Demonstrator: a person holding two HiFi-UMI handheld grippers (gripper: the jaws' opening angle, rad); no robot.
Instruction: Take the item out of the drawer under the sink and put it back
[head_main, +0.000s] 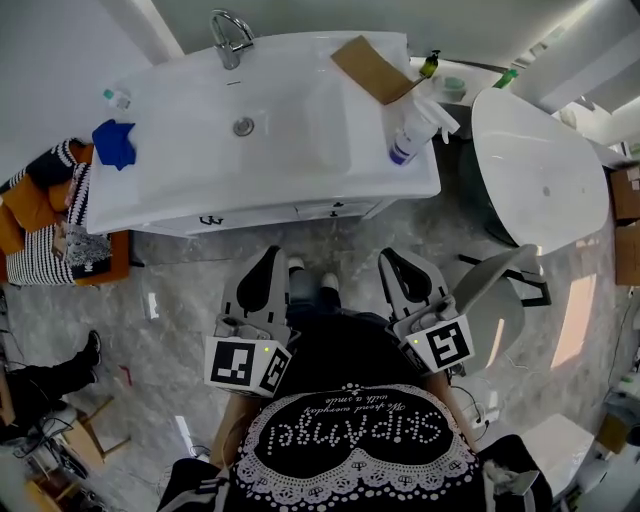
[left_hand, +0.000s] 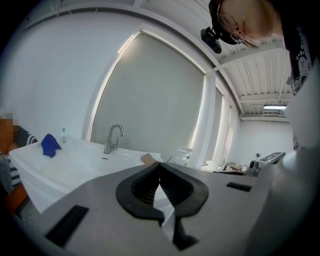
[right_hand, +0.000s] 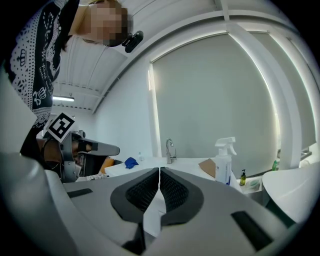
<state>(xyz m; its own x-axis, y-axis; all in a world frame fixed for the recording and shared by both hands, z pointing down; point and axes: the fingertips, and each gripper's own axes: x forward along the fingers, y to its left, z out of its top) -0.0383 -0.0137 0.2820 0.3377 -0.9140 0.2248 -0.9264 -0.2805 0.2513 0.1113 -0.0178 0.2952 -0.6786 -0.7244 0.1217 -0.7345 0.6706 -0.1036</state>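
The white sink cabinet (head_main: 262, 130) stands ahead of me, its drawer fronts (head_main: 300, 212) closed, with small dark handles (head_main: 211, 220). No item from the drawer shows in any view. In the head view my left gripper (head_main: 270, 254) and right gripper (head_main: 390, 256) hang side by side over the marble floor, short of the cabinet. Both are shut with nothing between the jaws. In the left gripper view my left gripper (left_hand: 160, 165) points at the basin and faucet (left_hand: 113, 138). In the right gripper view my right gripper (right_hand: 159, 170) faces the same counter.
On the counter are a blue cloth (head_main: 115, 142), a spray bottle (head_main: 410, 135), a cardboard piece (head_main: 372, 68) and a small bottle (head_main: 117, 98). A white bathtub (head_main: 540, 170) and a white seat (head_main: 495, 290) stand on the right. Striped clothing (head_main: 50, 235) lies at the left.
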